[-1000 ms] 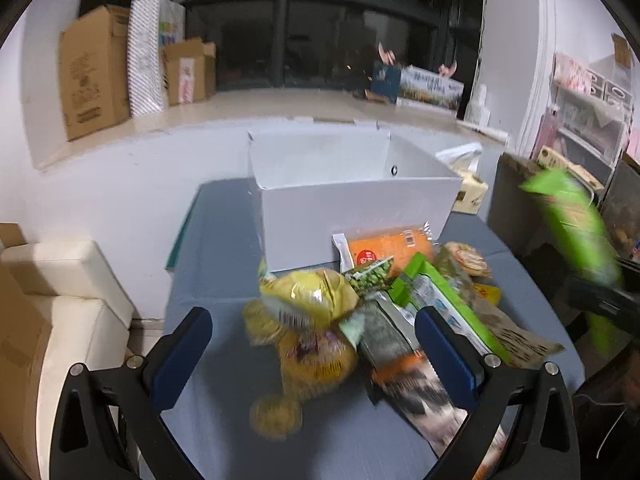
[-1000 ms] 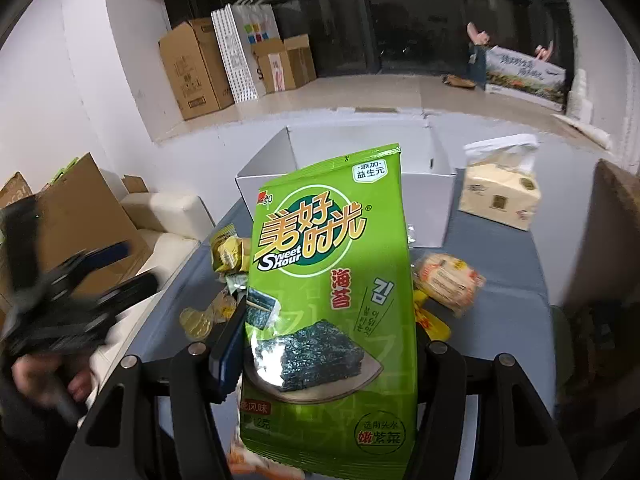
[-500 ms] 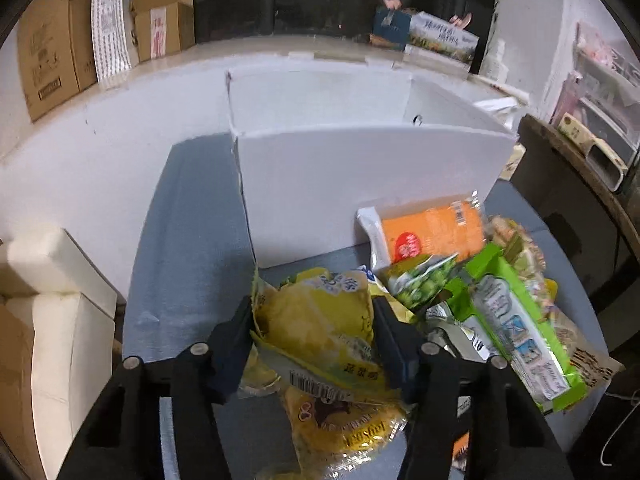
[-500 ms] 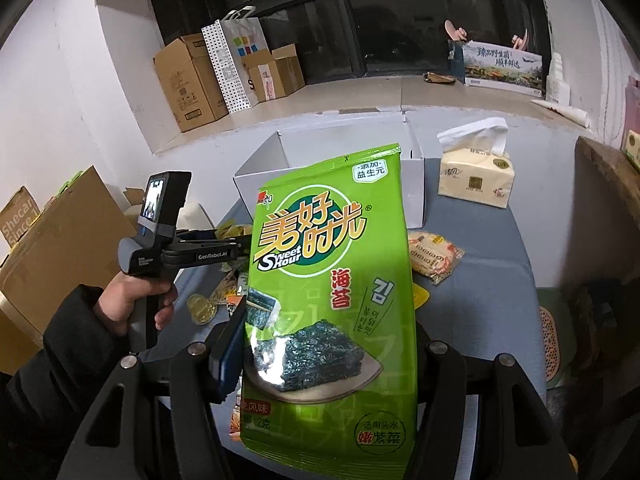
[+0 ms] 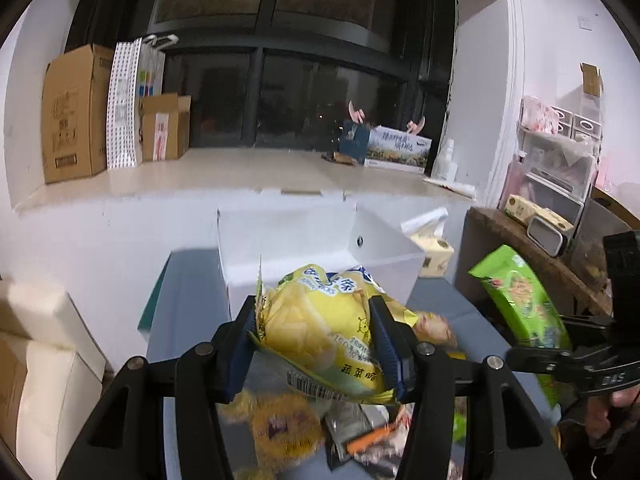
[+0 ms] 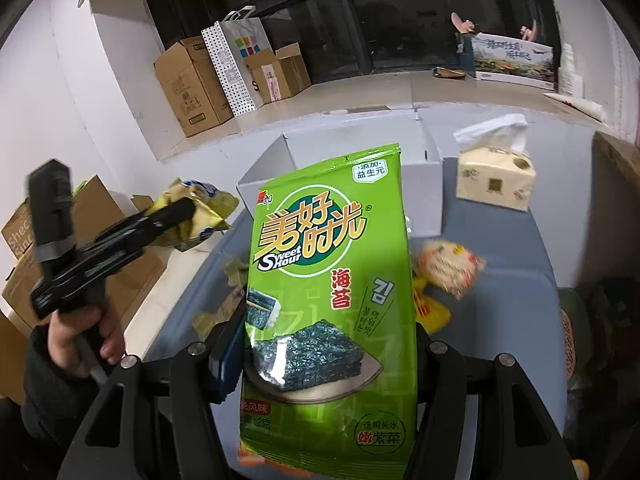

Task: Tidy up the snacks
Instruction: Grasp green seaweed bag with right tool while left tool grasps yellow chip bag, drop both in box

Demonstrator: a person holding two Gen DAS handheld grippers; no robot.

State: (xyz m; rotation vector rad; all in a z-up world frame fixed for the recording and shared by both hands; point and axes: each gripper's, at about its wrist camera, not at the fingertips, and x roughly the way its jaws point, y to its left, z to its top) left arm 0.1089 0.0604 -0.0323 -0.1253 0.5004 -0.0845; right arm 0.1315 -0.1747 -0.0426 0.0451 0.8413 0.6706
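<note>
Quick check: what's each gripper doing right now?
Left gripper: just closed, shut on the yellow bag.
Right gripper: shut on the green seaweed pack.

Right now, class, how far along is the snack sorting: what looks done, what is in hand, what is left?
Done: nothing shows inside the white box, though its floor is hidden. In hand: the left claw has just closed on a yellow bag, lifted off the table; the right claw grips the seaweed pack. Left: loose packets lie on the table.
</note>
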